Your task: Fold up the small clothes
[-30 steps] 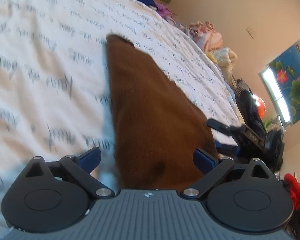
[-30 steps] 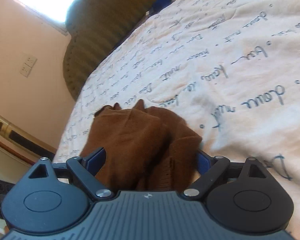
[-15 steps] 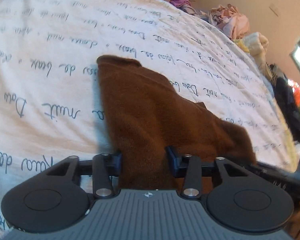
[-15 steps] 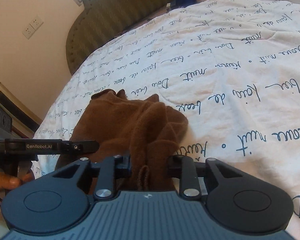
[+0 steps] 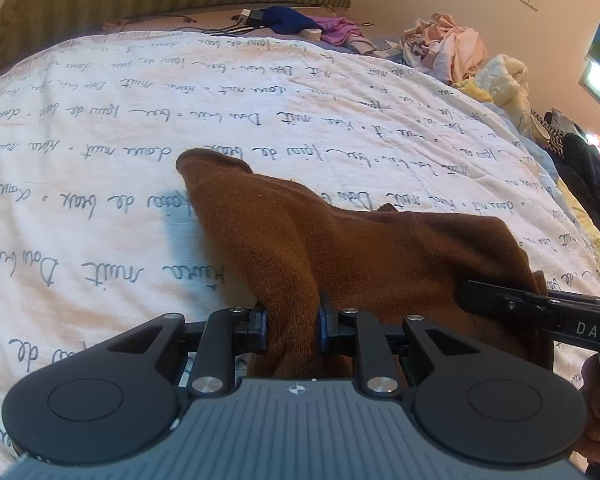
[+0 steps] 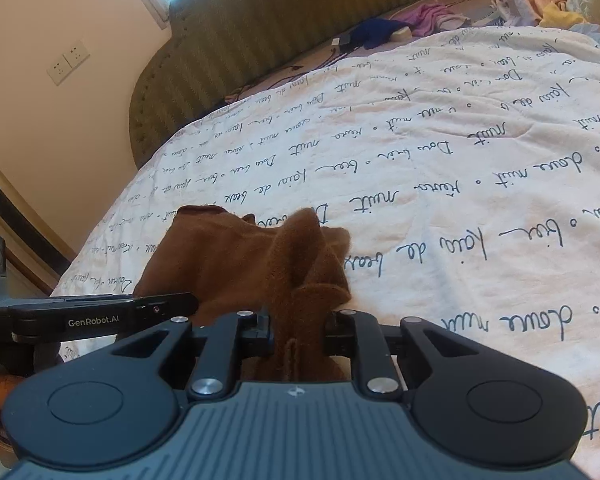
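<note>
The garment (image 5: 364, 248) lies on the bedspread (image 5: 100, 184), at its near edge, with one end stretching away toward the middle of the bed. The left gripper (image 5: 292, 328) sits at the near edge, jaws pressed on a fold of the garment. The right gripper (image 6: 298, 330) sits just beside it to the right, jaws likewise pressed on a bunched fold. The headboard (image 6: 284, 16) stands along the far edge. Small clothes (image 5: 300, 24) lie before the headboard, beyond the bedspread's far edge. A laundry pile (image 5: 452, 48) lies at the far right corner. A socket (image 6: 68, 62) is on the wall left of the headboard.
</note>
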